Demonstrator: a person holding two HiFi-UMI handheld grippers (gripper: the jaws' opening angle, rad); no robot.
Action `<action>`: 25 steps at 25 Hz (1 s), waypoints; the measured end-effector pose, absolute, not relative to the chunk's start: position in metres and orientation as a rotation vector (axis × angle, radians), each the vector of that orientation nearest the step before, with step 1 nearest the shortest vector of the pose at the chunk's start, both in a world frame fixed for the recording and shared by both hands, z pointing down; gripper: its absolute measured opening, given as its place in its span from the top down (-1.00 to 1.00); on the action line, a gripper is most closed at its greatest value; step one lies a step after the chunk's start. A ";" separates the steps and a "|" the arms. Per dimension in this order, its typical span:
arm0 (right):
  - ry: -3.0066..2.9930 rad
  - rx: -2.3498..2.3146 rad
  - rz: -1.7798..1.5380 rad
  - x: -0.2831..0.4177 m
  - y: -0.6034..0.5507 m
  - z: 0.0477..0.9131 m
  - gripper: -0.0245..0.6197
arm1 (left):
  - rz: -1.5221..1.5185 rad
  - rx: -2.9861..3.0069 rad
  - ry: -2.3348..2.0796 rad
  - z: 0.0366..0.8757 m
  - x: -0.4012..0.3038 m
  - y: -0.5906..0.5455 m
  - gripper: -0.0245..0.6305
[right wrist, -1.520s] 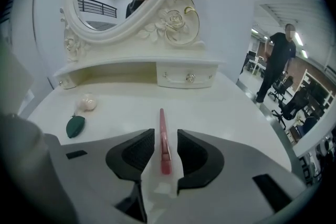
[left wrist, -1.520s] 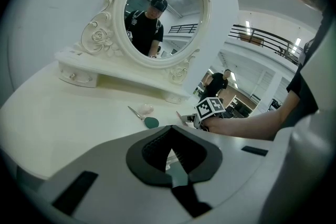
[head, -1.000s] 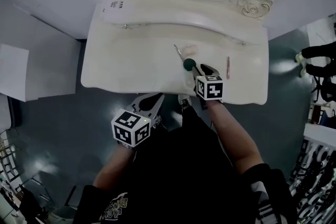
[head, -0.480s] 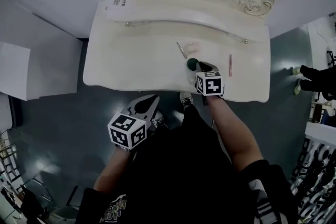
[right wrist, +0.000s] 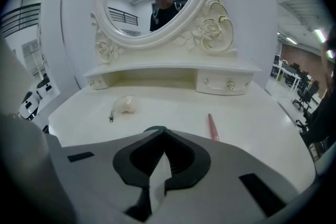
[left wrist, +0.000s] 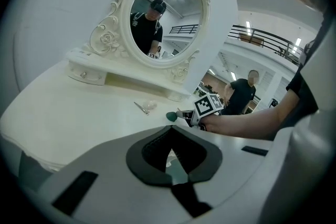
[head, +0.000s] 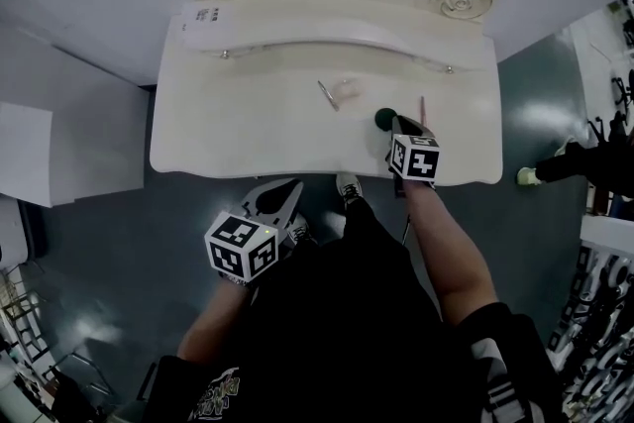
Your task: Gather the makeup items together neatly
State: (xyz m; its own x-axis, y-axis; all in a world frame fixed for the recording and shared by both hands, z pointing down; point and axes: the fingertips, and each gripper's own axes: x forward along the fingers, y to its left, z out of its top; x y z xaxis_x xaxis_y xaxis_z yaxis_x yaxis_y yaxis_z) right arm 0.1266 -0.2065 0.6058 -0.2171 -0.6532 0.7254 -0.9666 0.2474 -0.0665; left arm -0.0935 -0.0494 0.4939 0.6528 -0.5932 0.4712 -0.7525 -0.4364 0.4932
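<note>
Right claw (head: 395,122) clamped on green sponge (head: 385,119), beside pink pencil (head: 422,107); metal tool (head: 327,95) and pale puff (head: 348,89) lie apart, ungathered; left claw (head: 289,189) closed, empty.

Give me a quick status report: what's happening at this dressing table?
Left gripper shut, empty, off the table. Right gripper shut on green applicator, beside pink pencil. Metal tool and pale puff lie apart.

on the white dressing table (head: 218,124), the right gripper (head: 393,123) grips a dark green sponge (head: 384,118) just beside a pink pencil (head: 422,106). a thin metal tool (head: 327,95) and a pale puff (head: 348,89) lie further left. the left gripper (head: 280,197) hangs over the floor (head: 109,243).
</note>
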 end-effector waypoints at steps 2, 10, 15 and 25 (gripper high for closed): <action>-1.942 1.491 0.716 0.134 -0.212 0.606 0.82 | 0.301 2.177 -1.036 0.494 -0.090 -0.049 0.90; -1.868 1.571 0.778 0.147 -0.223 0.616 0.82 | 0.311 2.163 -1.047 0.496 -0.084 -0.047 0.90; -1.838 1.585 0.801 0.149 -0.219 0.623 0.82 | 0.309 2.160 -1.047 0.497 -0.081 -0.047 0.90; -2.024 1.449 0.610 0.127 -0.219 0.580 0.51 | 0.292 2.167 -1.039 0.496 -0.074 -0.050 0.90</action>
State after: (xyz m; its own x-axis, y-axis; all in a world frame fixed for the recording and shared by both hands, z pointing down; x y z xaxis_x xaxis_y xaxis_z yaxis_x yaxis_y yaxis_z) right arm 0.1271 -0.2186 0.5804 -0.2497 -0.6901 0.6793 -0.9505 0.3085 -0.0360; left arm -0.0735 -0.0505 0.4962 0.6521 -0.5933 0.4721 -0.7522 -0.4287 0.5004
